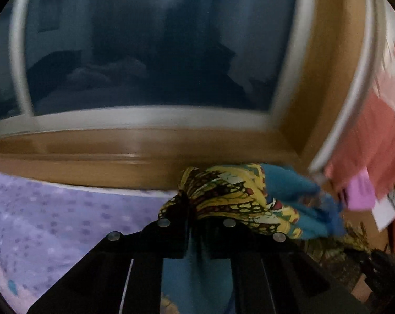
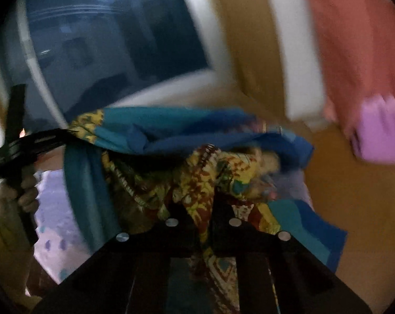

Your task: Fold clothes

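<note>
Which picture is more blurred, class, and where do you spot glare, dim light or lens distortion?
Right wrist view: heavier motion blur, smearing the blue and yellow patterned cloth and the pink hanging fabric; glare from bright lamp reflections in the dark glass pane. Left wrist view: milder blur, dim light, fisheye bending the white frame and the brown wooden ledge.
</note>
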{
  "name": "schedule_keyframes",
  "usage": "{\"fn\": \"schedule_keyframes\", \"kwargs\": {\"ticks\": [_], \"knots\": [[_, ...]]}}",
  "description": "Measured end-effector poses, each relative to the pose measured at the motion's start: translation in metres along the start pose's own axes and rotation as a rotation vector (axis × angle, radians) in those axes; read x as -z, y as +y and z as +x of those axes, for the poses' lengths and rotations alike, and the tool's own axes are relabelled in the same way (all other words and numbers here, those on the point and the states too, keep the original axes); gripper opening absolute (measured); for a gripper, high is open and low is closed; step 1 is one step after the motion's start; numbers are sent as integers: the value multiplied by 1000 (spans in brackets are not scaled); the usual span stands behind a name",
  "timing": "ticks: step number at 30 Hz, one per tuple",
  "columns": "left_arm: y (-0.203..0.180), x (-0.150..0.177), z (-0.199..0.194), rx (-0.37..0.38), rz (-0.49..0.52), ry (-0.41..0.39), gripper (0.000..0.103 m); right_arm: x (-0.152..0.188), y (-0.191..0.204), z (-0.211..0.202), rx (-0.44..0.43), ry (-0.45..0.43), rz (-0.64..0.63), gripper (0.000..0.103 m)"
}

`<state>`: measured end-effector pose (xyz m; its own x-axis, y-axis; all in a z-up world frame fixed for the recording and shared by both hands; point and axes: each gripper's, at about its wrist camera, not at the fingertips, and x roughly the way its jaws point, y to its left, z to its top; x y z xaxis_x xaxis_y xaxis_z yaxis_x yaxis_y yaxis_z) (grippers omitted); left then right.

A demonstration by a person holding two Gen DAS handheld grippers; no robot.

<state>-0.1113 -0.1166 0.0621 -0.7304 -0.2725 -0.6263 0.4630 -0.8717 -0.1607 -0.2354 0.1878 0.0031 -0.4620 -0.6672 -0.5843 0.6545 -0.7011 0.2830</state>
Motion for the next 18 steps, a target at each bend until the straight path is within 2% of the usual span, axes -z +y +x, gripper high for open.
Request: {"fn": "schedule_keyframes", "kwargs": {"ticks": [4, 6, 8, 11, 13, 16, 18], "knots": [[70, -4, -52, -130, -95, -83, 8, -11, 46, -11, -145, -41, -70, 7], [100, 3, -68, -205, -122, -95, 9, -11, 64, -7, -213, -31, -76, 7], [134, 18, -81, -274, -160, -77, 10, -7, 79, 3, -236, -3, -79, 7], [177, 52, -83, -304, -229, 18, 10, 7, 90, 31, -217, 77, -73, 7], [195, 74, -76, -306, -253, 90, 10, 23, 93, 49, -171, 142, -55, 7], [207, 109, -69, -300, -222, 203, 10, 48, 90, 75, -89, 251, -6, 7], [212, 121, -73, -279, -201, 240, 11, 57, 82, 89, -47, 308, 41, 7]]}}
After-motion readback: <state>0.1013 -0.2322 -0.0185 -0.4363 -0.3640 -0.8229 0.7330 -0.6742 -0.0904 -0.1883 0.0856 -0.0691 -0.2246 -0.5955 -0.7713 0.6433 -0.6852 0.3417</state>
